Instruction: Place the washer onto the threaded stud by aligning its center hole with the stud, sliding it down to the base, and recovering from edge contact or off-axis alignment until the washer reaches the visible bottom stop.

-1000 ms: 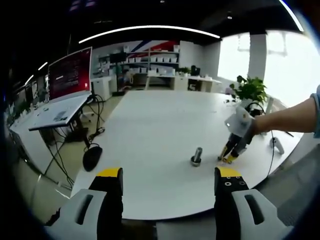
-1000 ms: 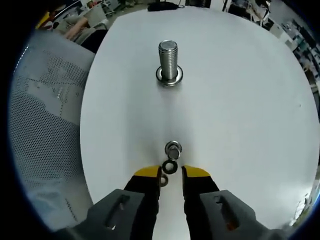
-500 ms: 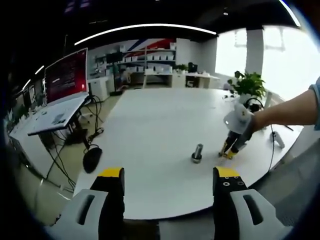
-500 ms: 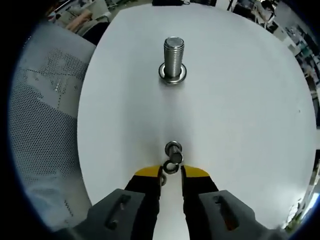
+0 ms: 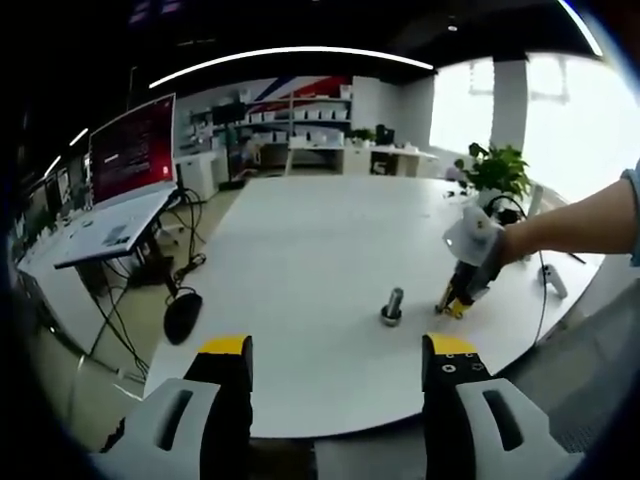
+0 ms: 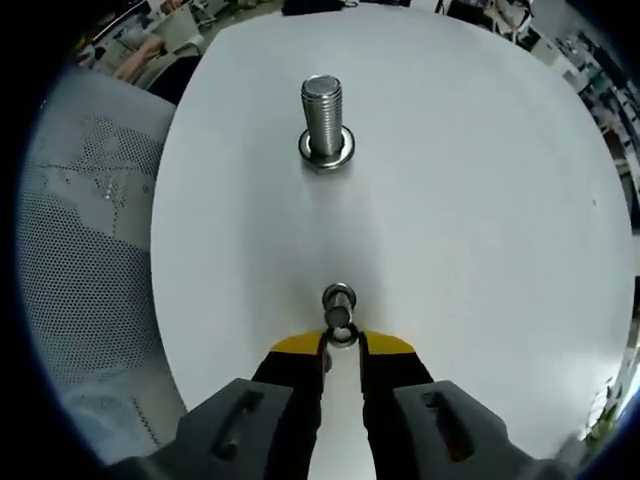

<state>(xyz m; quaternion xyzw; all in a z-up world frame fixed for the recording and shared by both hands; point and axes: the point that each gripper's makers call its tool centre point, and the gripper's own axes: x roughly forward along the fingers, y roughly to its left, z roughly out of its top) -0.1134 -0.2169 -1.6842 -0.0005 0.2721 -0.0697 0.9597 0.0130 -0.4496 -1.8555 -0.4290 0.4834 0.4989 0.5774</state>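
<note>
1. The right claw (image 6: pixel 341 345) sits low over the table (image 6: pixel 480 230), jaws drawn narrow around the near end of a small stack of washers (image 6: pixel 338 305). Whether the pads already pinch the nearest washer cannot be told; it lies right at the tips, between them.
2. The washers lie flat on the table, overlapping, directly in line with the stud (image 6: pixel 323 118), which stands upright well beyond them. That line-up probably lets one straight carry forward bring the hole over the stud.
3. The stud already has a ring at its base, likely the bottom stop or an earlier washer; which one I cannot tell.
4. The left claw (image 5: pixel 335 360) is held back off the table edge, jaws wide and empty, likely kept clear so the right hand can work.
5. From the left gripper view, the right claw (image 5: pixel 455 303) angles steeply down to the table just beside the stud (image 5: pixel 392 306), a posture suited to pinching a thin, flat part by its rim.
</note>
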